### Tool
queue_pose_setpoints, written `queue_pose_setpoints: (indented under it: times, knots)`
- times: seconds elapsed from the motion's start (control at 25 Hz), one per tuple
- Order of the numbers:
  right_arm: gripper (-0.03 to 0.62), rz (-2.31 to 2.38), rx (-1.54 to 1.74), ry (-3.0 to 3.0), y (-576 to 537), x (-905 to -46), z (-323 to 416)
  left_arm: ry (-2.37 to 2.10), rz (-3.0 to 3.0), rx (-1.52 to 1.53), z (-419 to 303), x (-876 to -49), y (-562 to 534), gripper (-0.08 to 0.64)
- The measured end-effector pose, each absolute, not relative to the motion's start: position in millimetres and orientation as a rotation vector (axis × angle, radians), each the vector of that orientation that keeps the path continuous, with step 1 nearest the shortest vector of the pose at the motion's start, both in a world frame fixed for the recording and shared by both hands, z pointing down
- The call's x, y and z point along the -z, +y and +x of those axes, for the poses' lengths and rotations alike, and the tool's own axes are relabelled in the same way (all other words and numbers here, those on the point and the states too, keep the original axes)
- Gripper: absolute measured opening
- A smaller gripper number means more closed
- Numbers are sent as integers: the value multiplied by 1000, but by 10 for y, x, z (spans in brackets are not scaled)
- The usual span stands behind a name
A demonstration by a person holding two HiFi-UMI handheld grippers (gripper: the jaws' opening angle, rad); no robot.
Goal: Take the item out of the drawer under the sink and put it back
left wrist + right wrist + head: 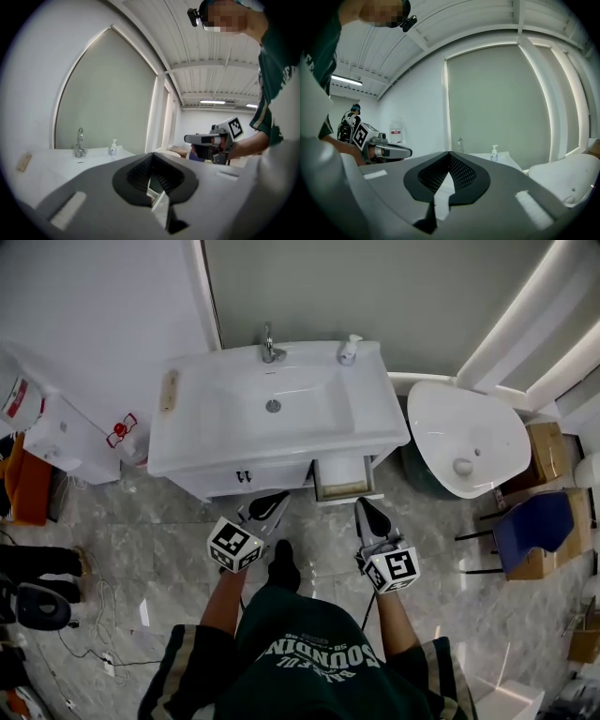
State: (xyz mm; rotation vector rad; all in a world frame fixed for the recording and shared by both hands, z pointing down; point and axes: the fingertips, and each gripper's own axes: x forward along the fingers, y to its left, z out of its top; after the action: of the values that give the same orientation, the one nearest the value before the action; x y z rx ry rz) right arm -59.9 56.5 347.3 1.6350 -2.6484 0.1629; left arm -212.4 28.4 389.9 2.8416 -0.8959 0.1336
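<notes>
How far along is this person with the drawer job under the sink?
Done: the small white drawer under the white sink stands pulled open. In hand: nothing; the left gripper and right gripper are both shut and empty, short of it. Left: I cannot tell if the item was taken out; the drawer is not yet closed.

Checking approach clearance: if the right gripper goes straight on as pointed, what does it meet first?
Probably the open drawer under the sink: in the head view the right gripper points at its front. Height is unclear: its own view looks across the sink top, so the sink's edge could come first.
</notes>
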Motion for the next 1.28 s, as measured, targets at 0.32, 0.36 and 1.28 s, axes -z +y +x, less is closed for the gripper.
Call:
queue_pose_setpoints:
  times: [0.32,0.36,1.28]
  knots:
    - [2,1773,-163,-2574,-97,-3343,-284,-741,2879,-134,-1723,-3898,-529,44]
    - [2,1783,-165,-2568,-135,-3350,-244,-726,2883,-135,-1671,-3903,-586,44]
    - [2,1772,-266,-2584,-792,-3632,502,-549,2867,-321,-588,-4464,-1129,44]
